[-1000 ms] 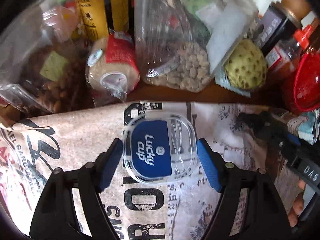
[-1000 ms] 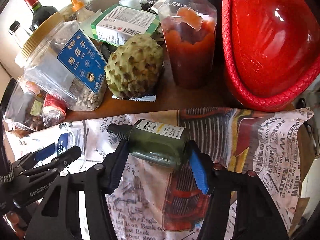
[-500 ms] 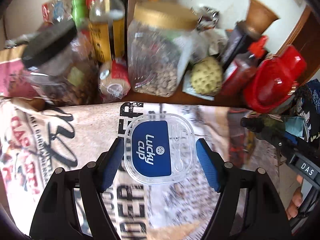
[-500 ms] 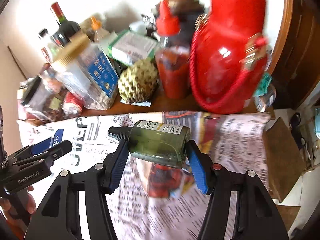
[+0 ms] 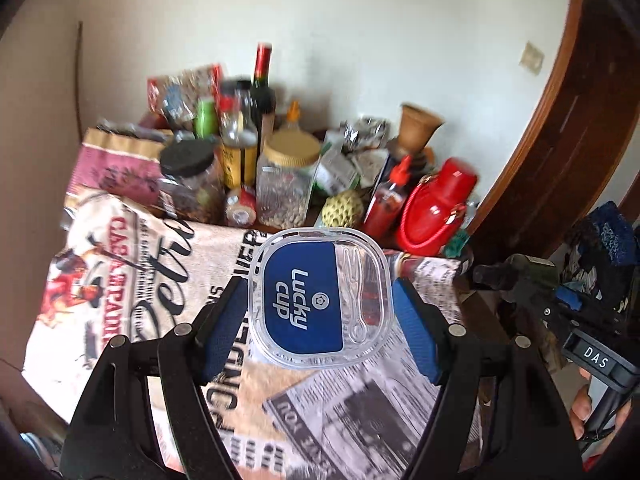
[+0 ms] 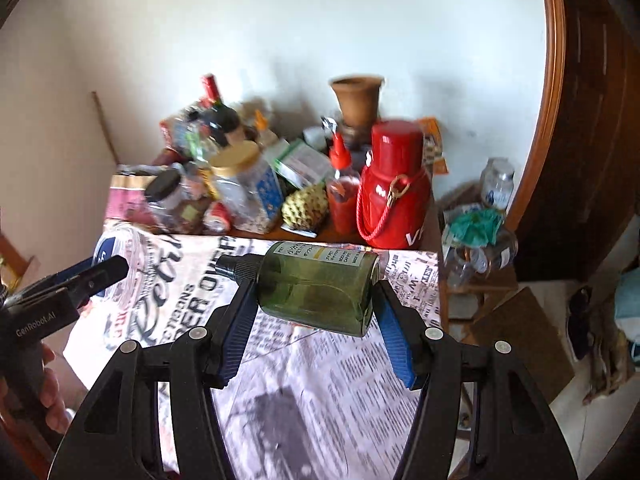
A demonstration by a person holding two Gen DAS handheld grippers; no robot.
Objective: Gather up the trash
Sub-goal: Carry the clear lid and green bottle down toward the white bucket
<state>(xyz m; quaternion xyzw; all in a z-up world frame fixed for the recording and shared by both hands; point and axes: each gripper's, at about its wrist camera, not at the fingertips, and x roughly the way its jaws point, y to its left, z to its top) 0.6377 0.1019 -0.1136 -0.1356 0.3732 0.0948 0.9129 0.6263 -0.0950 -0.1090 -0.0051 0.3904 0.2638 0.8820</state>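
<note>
My left gripper (image 5: 320, 304) is shut on a clear plastic Lucky Cup lid (image 5: 318, 298) with a blue label, held above the newspaper-print tablecloth (image 5: 132, 292). My right gripper (image 6: 316, 300) is shut on a dark green bottle (image 6: 316, 286) lying sideways between the pads, its black cap pointing left. Both are lifted well above the table. The right gripper with the bottle shows at the right of the left wrist view (image 5: 532, 284); the left gripper shows at the left of the right wrist view (image 6: 76, 284).
The table's back holds jars (image 5: 286, 184), bottles (image 5: 262, 92), a red thermos (image 6: 394, 188), a sauce bottle (image 6: 340, 196), a green custard apple (image 6: 306, 210) and a clay pot (image 6: 356, 98). A wooden door frame (image 6: 556, 80) and clutter stand right.
Both grippers have pulled up and back from the table with their objects; the table clutter now looks much smaller and farther away, and the wall and door frame have come into view.
</note>
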